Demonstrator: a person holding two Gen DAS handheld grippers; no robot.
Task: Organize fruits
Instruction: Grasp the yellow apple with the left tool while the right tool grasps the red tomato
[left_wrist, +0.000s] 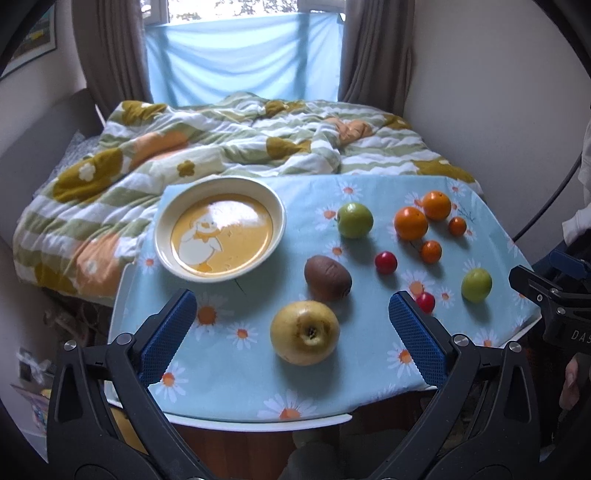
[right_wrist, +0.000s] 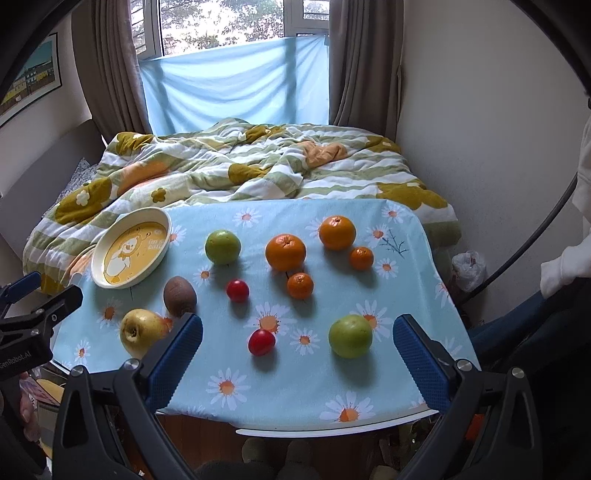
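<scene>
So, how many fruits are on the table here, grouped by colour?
Orange: 4, two big, two small
Green: 2
Red: 2
Yellow: 1
Brown: 1
Total: 10, none in the plate yet

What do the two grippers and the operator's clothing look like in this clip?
Both the left gripper and the right gripper have black frames with silver pivot screws and blue textured fingers. White lettering marks each body, partly cut off. A white sleeve shows at the right edge.

"genrobot.ai" on left gripper (right_wrist: 22, 354)
</scene>
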